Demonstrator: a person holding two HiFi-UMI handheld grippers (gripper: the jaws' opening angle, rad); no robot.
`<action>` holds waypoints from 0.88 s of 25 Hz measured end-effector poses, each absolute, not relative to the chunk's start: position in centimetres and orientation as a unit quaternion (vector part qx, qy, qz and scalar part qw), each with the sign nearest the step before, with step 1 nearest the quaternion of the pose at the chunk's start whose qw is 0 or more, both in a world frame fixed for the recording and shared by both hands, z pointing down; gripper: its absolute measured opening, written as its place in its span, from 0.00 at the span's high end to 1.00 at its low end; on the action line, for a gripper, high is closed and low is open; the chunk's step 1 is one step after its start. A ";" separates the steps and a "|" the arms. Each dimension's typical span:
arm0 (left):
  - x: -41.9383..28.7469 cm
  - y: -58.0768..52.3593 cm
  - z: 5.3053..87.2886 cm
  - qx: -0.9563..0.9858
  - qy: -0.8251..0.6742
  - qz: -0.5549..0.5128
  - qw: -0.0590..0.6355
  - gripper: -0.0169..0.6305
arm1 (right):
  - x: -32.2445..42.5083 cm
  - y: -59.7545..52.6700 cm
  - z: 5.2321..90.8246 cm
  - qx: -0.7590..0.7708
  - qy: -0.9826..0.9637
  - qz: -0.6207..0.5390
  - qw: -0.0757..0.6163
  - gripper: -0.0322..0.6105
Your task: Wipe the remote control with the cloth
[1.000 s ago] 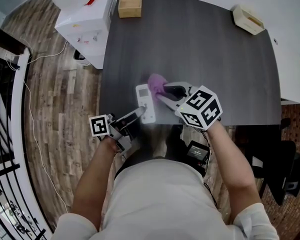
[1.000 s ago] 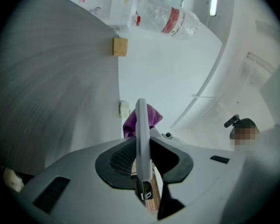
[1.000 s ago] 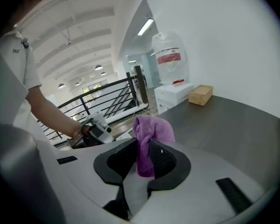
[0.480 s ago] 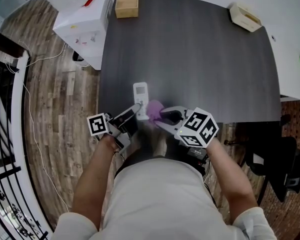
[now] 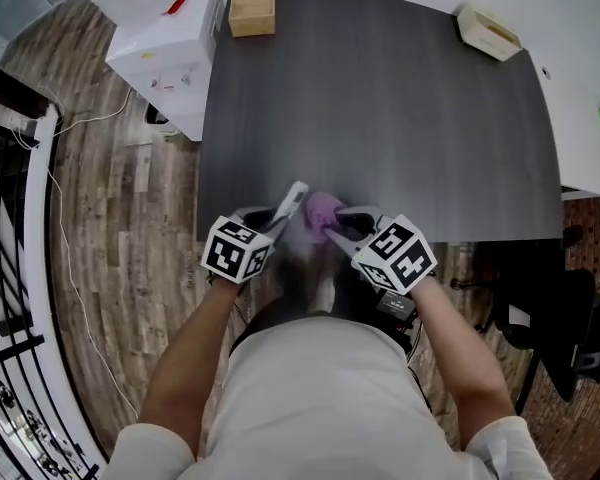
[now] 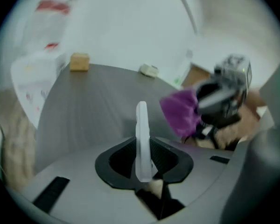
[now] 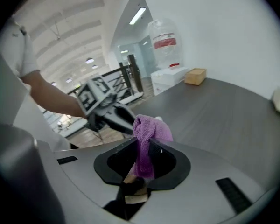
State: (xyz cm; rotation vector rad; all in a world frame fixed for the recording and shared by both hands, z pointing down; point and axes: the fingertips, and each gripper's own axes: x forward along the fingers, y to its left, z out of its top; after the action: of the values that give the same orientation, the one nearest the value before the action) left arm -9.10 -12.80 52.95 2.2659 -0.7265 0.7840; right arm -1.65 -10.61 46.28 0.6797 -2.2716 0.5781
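Observation:
The white remote control (image 5: 292,206) is lifted off the dark table (image 5: 380,98), turned on edge, and my left gripper (image 5: 278,220) is shut on its near end. In the left gripper view the remote (image 6: 142,139) stands thin and upright between the jaws. My right gripper (image 5: 332,224) is shut on the purple cloth (image 5: 322,211), which is bunched right beside the remote's right face over the table's near edge. The cloth (image 7: 147,139) hangs between the jaws in the right gripper view, with the left gripper (image 7: 113,115) just behind it.
A wooden box (image 5: 256,3) sits at the table's far left corner and a pale box (image 5: 490,30) at its far right corner. A white cabinet (image 5: 165,43) stands on the wood floor left of the table. A black chair (image 5: 570,328) is at right.
The remote has come off the table toward the near edge and rolled from flat onto its edge. My right gripper has drawn the cloth back toward me, beside the remote.

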 end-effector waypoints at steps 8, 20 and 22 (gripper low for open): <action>-6.9 -12.4 53.7 0.845 -0.288 0.450 0.036 0.83 | -4.0 -13.5 49.2 0.251 -0.822 0.008 0.512 0.81; -9.0 -10.7 55.8 0.863 -0.273 0.424 0.007 0.65 | -3.2 -13.4 51.8 0.243 -0.806 0.058 0.537 0.81; -9.1 -10.5 55.8 0.865 -0.256 0.430 -0.025 0.62 | -2.7 -13.7 51.7 0.258 -0.805 0.068 0.530 0.81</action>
State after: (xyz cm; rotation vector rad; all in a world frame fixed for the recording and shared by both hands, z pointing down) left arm -9.10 -10.54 55.75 2.7632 -0.8185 1.3725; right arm -2.67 -13.69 51.72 0.6163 -1.9219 0.1631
